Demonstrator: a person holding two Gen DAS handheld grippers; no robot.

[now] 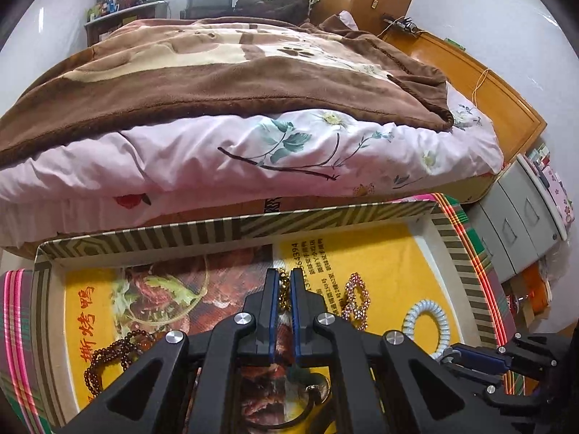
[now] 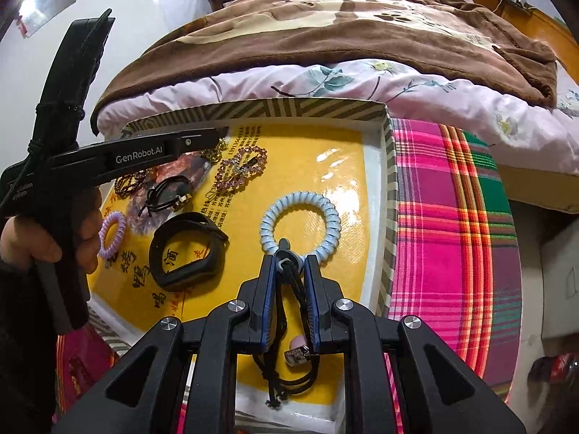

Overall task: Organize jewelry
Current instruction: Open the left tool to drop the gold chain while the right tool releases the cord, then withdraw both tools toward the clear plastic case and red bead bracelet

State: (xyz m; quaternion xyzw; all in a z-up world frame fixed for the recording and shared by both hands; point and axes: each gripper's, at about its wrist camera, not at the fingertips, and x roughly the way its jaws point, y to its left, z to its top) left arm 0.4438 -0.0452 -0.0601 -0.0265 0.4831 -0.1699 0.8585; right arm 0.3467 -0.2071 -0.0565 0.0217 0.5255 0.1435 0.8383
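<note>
A shallow striped box (image 1: 253, 226) lined with a yellow printed sheet holds the jewelry. My left gripper (image 1: 283, 279) is shut on a gold chain (image 1: 284, 294) near the box's middle; it shows at the left in the right wrist view (image 2: 213, 137). My right gripper (image 2: 287, 260) is shut on a black cord (image 2: 289, 275) with a charm, just below a pale blue coil band (image 2: 300, 222). The band also shows in the left wrist view (image 1: 427, 320). A pink rhinestone clip (image 2: 240, 168), a black bracelet (image 2: 188, 249), a purple coil band (image 2: 114, 233) and brown beads (image 1: 108, 358) lie in the box.
The box rests on a pink plaid cloth (image 2: 452, 217). A bed with a brown blanket (image 1: 217, 72) and a floral quilt (image 1: 289, 152) runs right behind it. Grey drawers (image 1: 521, 224) stand at the right.
</note>
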